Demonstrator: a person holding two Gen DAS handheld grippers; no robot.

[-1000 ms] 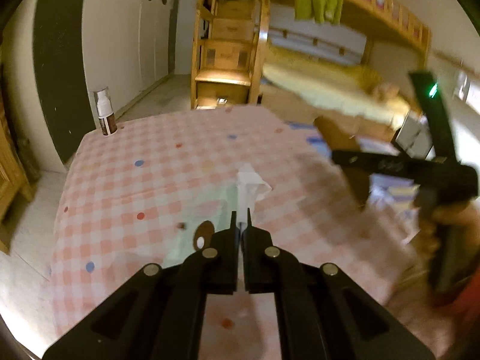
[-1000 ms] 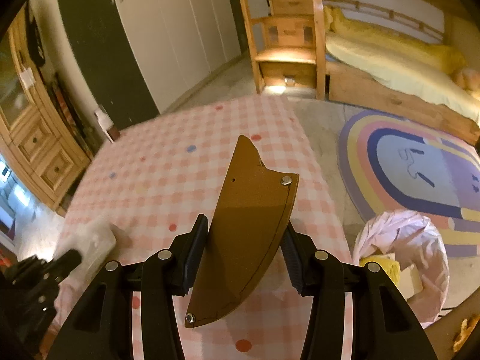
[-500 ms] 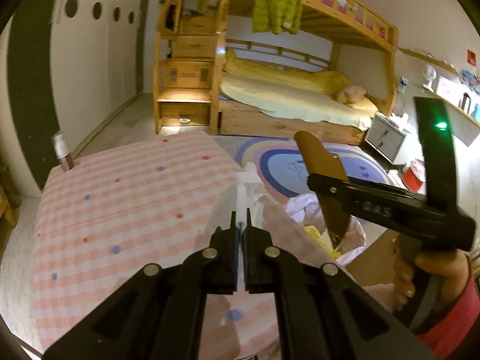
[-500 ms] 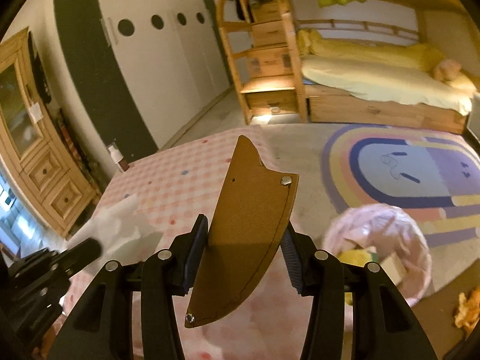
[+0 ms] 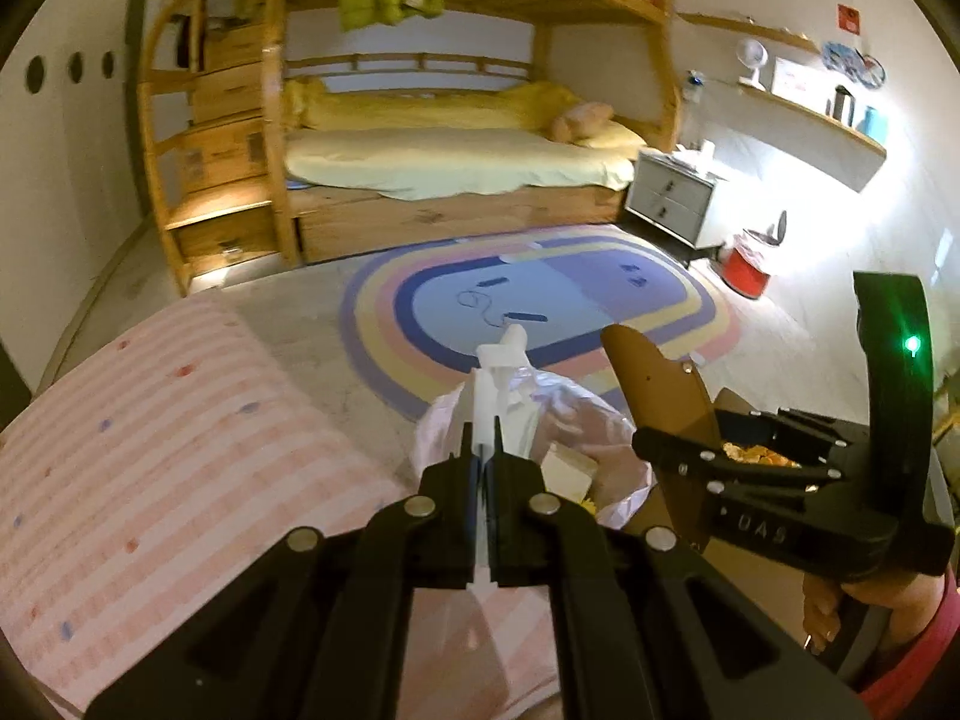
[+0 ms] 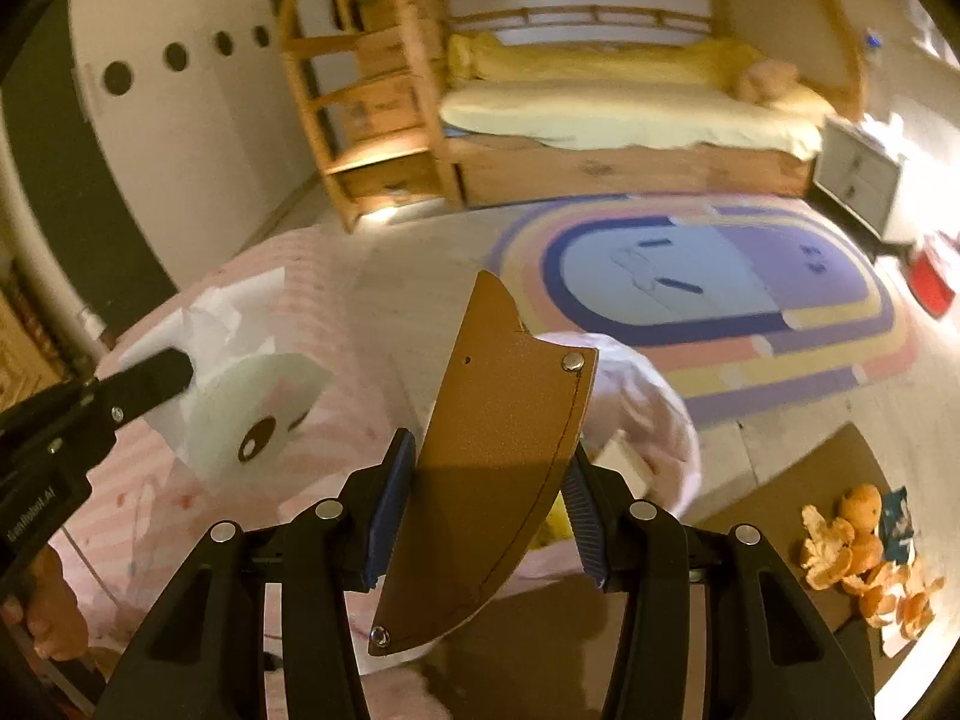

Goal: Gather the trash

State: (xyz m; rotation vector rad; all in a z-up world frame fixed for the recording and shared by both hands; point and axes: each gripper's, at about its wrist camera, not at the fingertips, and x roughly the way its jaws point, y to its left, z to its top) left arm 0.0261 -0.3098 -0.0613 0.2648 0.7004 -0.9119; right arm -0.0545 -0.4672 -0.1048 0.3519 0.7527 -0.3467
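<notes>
My left gripper [image 5: 482, 438] is shut on a thin white paper wrapper [image 5: 501, 372], held edge-on above the pink-lined trash bag [image 5: 558, 414]. The right wrist view shows the wrapper [image 6: 252, 414] as a pale sheet with a cartoon eye, hanging from the left gripper [image 6: 174, 369]. My right gripper [image 6: 489, 474] is shut on a brown leather knife sheath [image 6: 498, 444], held upright beside the trash bag [image 6: 654, 408]. The sheath [image 5: 660, 396] and right gripper also show in the left wrist view at right.
A pink checked tablecloth [image 5: 150, 450] covers the table at left. Orange peels [image 6: 864, 558] lie on brown cardboard [image 6: 798, 480] on the floor. A rainbow rug [image 5: 540, 306], bunk bed [image 5: 456, 156], nightstand [image 5: 672, 198] and red bin [image 5: 744, 270] lie beyond.
Both grippers have swung right, off the table toward the trash bag, carrying the wrapper and the sheath. The bag now lies just beneath the wrapper.
</notes>
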